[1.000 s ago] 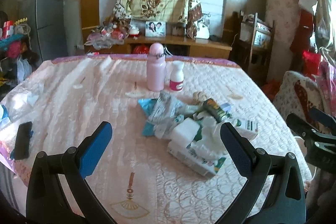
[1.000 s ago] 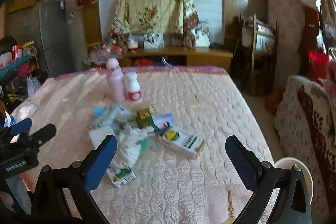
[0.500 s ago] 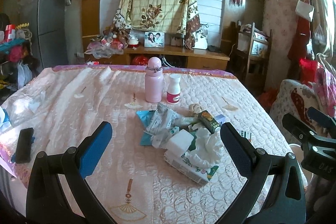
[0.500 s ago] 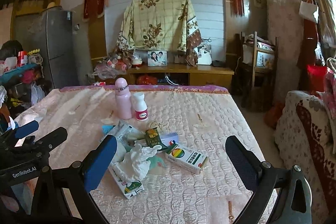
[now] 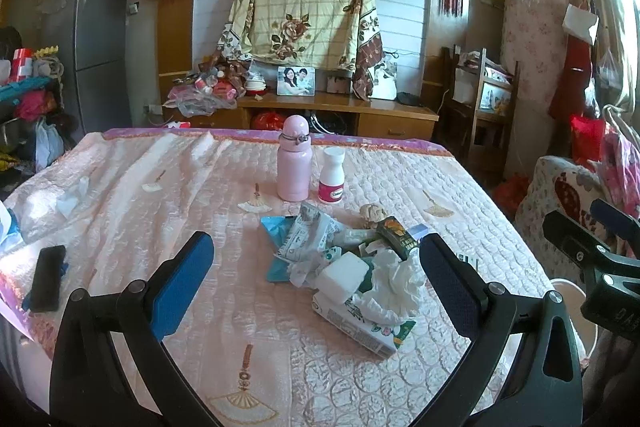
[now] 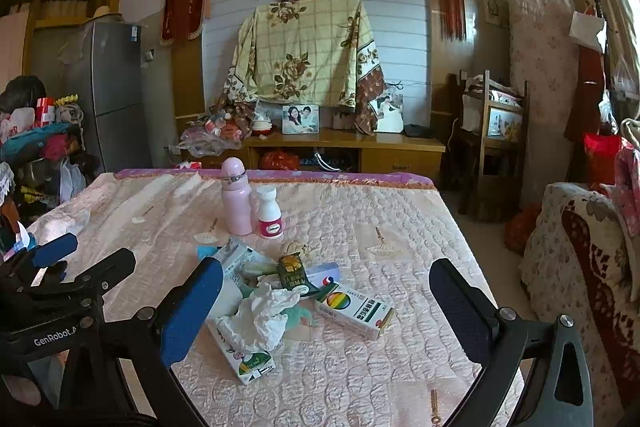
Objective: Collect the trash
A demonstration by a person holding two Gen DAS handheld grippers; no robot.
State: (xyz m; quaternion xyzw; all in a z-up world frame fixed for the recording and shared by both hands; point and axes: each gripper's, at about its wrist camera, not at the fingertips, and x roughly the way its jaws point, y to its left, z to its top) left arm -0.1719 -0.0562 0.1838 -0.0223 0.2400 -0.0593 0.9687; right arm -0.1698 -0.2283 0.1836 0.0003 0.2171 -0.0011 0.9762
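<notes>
Both cameras now sit higher and more level than a second ago, so more of the back wall shows and the trash pile [image 5: 348, 263] lies lower in each view.

Left hand-held gripper [image 5: 316, 275]: jaws spread wide, holding nothing, raised above the table [image 5: 160, 195] with the pile framed between its blue pads.

Right hand-held gripper [image 6: 326, 307]: jaws likewise spread wide and empty, raised above the table, with the pile between its pads and toward the left one.

Landmark: pink bottle [image 5: 294, 159], upright on the quilted pink cover of the table.
- White pill bottle [image 5: 332, 177]: upright, just right of the pink bottle.
- Trash pile: in front of the pink bottle, nearer the cameras. It contains a crumpled white tissue [image 6: 268, 315], a tissue pack [image 5: 362, 323] under that tissue, a blue wrapper [image 5: 276, 227], a dark green packet [image 6: 294, 273] and a white medicine box [image 6: 354, 309] on the pile's right edge.
- Brownish paper ball [image 5: 372, 213]: at the back of the pile, front right of the pill bottle.
- Black phone [image 5: 46, 277]: flat near the table edge, well apart from the pink bottle, far to its left and nearer the cameras.
- White bin [image 5: 576, 307]: beyond the table's right edge, partly hidden behind the grippers.
</notes>
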